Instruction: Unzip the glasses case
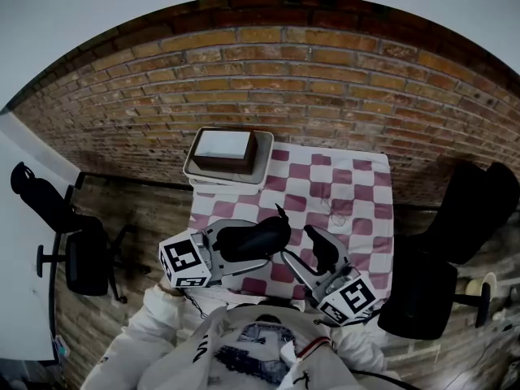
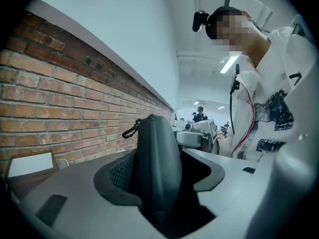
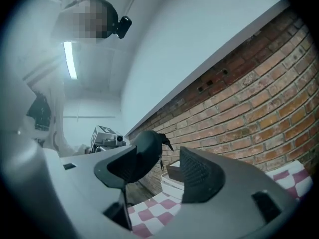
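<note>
Over checkered tablecloth (image 1: 357, 210), with glasses case (image 1: 264, 234) clamped in left gripper (image 1: 236, 246), steer right gripper's (image 1: 309, 254) wide, empty jaws to its carabiner (image 2: 130, 130) end and pinch squarely.

Matt dark glasses case (image 1: 253, 240), checked cloth (image 1: 357, 193), rough brick wall (image 1: 284, 71)

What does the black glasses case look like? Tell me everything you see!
The glasses case is dark, long and rounded, with a smooth, stiff-looking shell. A small black clip sticks out from one end. It looks closed. The left gripper clamps it between its jaws, up in the air above the checkered tablecloth. The open right gripper is close by, not touching it.
</note>
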A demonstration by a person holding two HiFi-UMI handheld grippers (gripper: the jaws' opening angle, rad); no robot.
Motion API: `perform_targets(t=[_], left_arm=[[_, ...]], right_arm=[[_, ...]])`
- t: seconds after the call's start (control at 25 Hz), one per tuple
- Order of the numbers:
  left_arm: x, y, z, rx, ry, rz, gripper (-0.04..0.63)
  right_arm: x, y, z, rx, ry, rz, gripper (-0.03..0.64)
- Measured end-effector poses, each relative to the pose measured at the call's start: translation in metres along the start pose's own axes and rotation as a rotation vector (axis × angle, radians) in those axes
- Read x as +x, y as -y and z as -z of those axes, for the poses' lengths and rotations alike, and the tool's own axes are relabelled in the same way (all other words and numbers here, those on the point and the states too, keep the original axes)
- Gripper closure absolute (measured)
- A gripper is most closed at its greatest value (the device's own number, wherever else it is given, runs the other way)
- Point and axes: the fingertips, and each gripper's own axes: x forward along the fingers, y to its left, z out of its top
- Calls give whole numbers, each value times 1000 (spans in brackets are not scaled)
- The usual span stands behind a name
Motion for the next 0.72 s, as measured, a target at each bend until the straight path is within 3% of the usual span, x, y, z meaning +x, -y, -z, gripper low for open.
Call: perform_targets(t=[0.24, 0.4, 0.72], left_arm=[[-6, -3, -6, -18, 23, -16, 319], [-5, -4, -8, -32, 30, -15, 319], [-1, -7, -10, -24, 12, -14, 319]], right_arm=[[1, 14, 23, -155, -110, 90, 406], [17, 2, 13, -256, -84, 89, 458], [25, 9, 16, -268, -89, 108, 503]])
